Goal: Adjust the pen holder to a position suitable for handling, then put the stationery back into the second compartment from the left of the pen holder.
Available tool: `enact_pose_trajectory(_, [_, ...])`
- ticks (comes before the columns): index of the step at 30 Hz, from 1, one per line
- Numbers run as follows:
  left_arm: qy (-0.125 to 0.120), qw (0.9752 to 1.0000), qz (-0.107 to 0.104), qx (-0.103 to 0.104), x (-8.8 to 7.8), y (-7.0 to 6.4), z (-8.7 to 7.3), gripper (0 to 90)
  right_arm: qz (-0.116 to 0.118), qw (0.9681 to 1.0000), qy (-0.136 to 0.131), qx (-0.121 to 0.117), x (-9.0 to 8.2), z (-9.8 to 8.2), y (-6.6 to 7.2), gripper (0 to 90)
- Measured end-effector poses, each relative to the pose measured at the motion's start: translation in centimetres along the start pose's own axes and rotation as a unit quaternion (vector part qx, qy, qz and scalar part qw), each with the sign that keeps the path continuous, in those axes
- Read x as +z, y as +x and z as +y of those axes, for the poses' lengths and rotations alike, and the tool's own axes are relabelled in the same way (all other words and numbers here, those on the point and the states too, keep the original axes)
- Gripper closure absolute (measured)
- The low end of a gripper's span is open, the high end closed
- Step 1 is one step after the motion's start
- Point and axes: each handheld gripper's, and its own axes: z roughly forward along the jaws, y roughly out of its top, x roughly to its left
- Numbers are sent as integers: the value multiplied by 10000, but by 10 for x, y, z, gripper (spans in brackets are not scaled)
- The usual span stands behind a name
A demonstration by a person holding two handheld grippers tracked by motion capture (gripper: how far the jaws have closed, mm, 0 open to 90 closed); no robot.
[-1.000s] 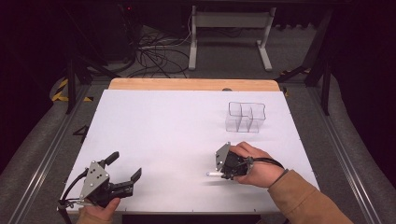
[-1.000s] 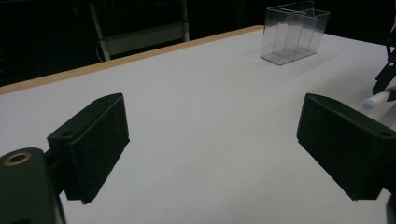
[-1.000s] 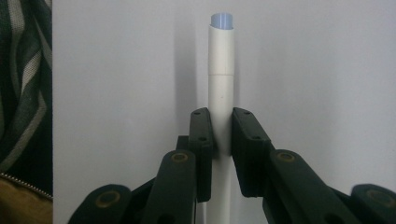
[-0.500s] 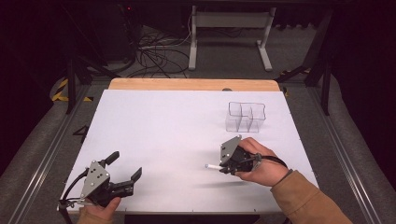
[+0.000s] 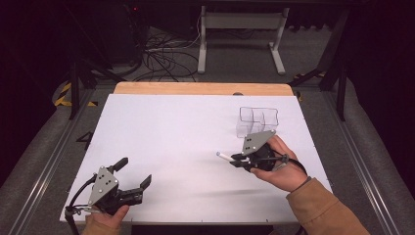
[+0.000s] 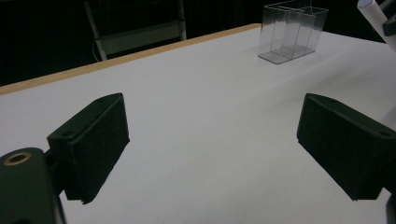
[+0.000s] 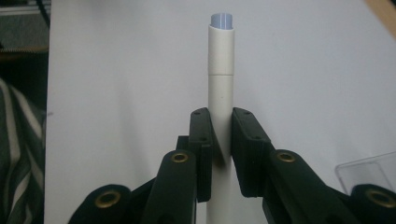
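Note:
A white pen-like marker (image 7: 220, 84) with a pale blue end sticks out level from my right gripper (image 7: 221, 133), whose jaws are shut on its barrel. In the high view the marker (image 5: 224, 156) points left from the right gripper (image 5: 241, 160), which a hand holds above the white table at the right. Just behind it stands a clear plastic divided box (image 5: 257, 121), also seen as the clear box (image 6: 292, 31) far off in the left gripper view. My left gripper (image 5: 133, 175) rests at the front left, its jaws wide apart with nothing between the pads (image 6: 93, 140).
The white tabletop (image 5: 186, 127) has a wooden strip (image 5: 200, 88) along its far edge. Behind the table stand a metal frame (image 5: 240, 34) and loose cables (image 5: 161, 54) on the floor. A striped sleeve (image 7: 18, 154) shows at the left of the right gripper view.
The right gripper has risen off the table with the marker and shifted slightly toward the clear box. The left gripper has stayed where it was.

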Motion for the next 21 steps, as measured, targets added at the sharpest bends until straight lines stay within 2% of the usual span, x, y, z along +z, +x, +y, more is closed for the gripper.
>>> enact_pose_trajectory(3, [-29,10000,21,0,-1,0,1,101,-192,9990,-348,197,-8,0,-5,793])
enact_pose_trajectory(5, [-3,10000,-1,-7,1,0,0,101,-347,9961,-675,449,-16,0,-10,792])
enact_pose_trajectory(7, [24,10000,-2,-7,1,1,0,100,-386,9951,-746,524,-17,0,-11,792])
enact_pose_trajectory(10, [10,10000,-5,-5,1,1,-1,101,-487,9908,-1024,745,-22,-1,-17,792])
enact_pose_trajectory(11, [10,10000,-3,-1,0,1,-1,100,-539,9882,-1144,865,-24,-2,-21,792])
enact_pose_trajectory(12, [-4,10000,-5,-19,0,1,0,100,-539,9882,-1144,865,-24,-2,-21,792])
enact_pose_trajectory(14, [-11,10000,-4,-8,-1,1,0,101,-640,9852,-1279,945,-26,-1,-25,792])
enact_pose_trajectory(16, [0,10000,-5,-24,0,1,0,100,-661,9844,-1306,980,-27,-1,-26,792])
enact_pose_trajectory(17, [-5,10000,-2,-17,0,2,0,100,-706,9817,-1425,1047,-28,-1,-28,792])
enact_pose_trajectory(18, [-9,10000,-4,-17,0,1,0,100,-706,9817,-1425,1047,-28,-1,-28,792])
enact_pose_trajectory(19, [-15,10000,-3,-14,1,1,0,100,-731,9802,-1484,1085,-28,-1,-30,792])
enact_pose_trajectory(20, [-14,10000,-4,-10,1,1,0,101,-818,9767,-1597,1175,-29,-2,-33,792])
enact_pose_trajectory(21, [-8,10000,-10,-17,1,1,0,101,-818,9767,-1597,1175,-29,-2,-33,792])
